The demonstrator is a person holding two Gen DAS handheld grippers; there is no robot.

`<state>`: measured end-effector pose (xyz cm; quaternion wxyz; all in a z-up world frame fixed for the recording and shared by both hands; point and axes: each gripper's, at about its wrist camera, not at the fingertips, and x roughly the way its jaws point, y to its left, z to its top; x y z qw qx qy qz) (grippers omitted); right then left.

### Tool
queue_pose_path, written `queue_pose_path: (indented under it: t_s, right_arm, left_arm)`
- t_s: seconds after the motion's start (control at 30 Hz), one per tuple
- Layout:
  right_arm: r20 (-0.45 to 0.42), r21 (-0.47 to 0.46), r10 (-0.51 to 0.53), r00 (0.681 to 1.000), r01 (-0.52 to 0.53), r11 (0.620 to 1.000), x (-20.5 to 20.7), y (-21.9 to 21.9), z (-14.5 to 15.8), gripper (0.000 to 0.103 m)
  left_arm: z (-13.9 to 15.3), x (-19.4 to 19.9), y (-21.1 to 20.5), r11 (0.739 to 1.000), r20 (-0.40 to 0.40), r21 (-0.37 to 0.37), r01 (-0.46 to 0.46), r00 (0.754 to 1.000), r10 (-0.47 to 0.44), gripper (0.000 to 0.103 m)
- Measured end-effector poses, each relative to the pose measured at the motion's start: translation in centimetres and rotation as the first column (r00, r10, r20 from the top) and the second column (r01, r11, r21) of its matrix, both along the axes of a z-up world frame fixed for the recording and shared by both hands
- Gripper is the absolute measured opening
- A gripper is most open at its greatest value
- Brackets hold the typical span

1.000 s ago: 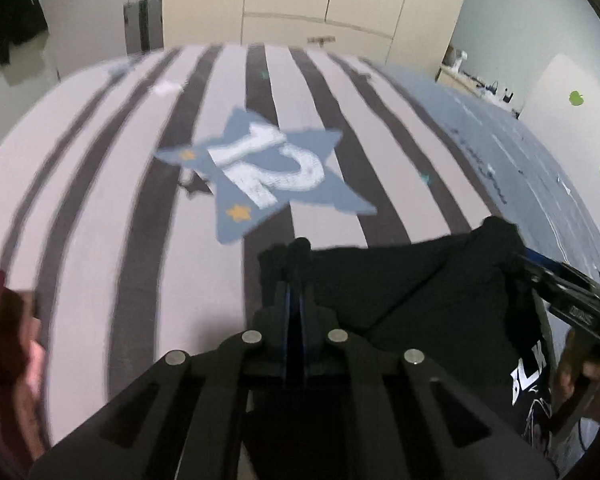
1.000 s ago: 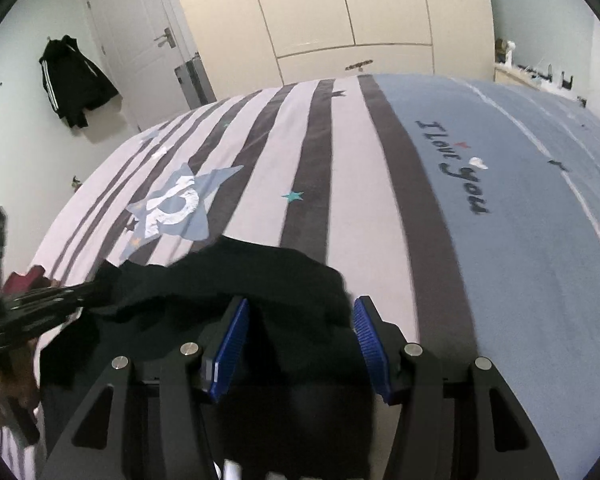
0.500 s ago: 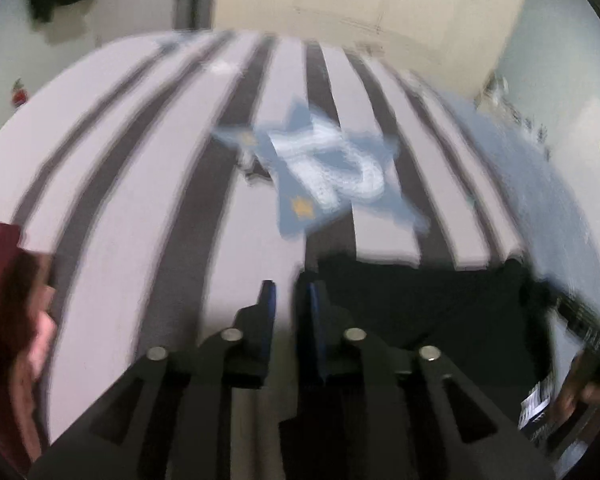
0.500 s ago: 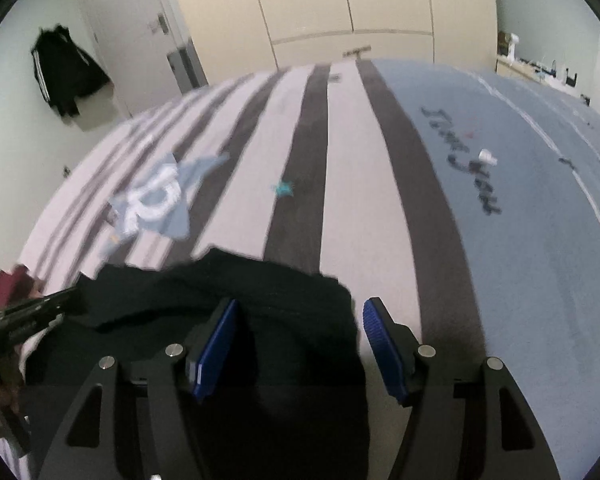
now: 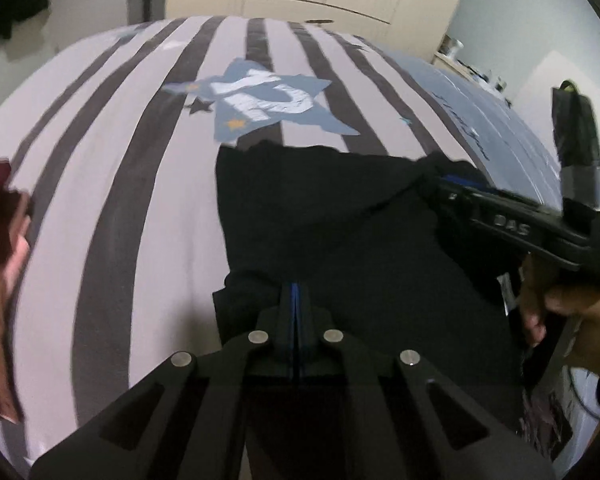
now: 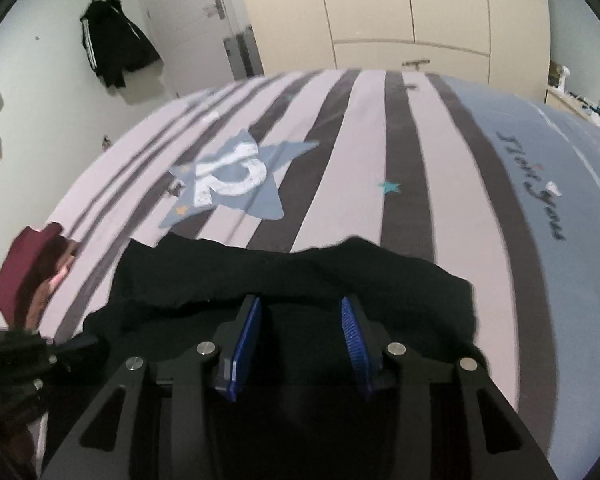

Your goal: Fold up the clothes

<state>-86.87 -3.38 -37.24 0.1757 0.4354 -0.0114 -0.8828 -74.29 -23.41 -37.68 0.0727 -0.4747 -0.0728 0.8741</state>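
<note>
Striped bedspread (image 6: 380, 168) is lying bare toward twelve o'clock; left gripper (image 5: 295, 296) is pinching the black garment (image 5: 340, 220), while right gripper (image 6: 300, 320) has just been closing, still apart over it.

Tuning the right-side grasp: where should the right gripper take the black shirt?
Probably the shirt's right corner, from the near side, with one pad slid under the edge. There the cloth ends in a free edge on the bed. The right gripper is open over flat cloth, jaws just narrowing, pads pressing on nothing.
</note>
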Motion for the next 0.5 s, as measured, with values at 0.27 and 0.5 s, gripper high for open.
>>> queue_pose_path:
  t_s: [0.27,0.5]
  right_arm:
    - [-0.02,0.037,-0.019,1.0,0.019,0.999,-1.9,-0.8,-0.1,0.038]
    - [-0.093,-0.059,-0.09,0.992,0.085,0.995,-0.4,3.5,4.0,0.04]
  left_arm:
    - [1.1,0.5,0.1,1.0,0.0,-0.014,-0.006,1.0,0.006,0.001]
    - [5.2,0.2,1.7,0.997,-0.114,-0.077,0.02,0.993,-0.028,0.001]
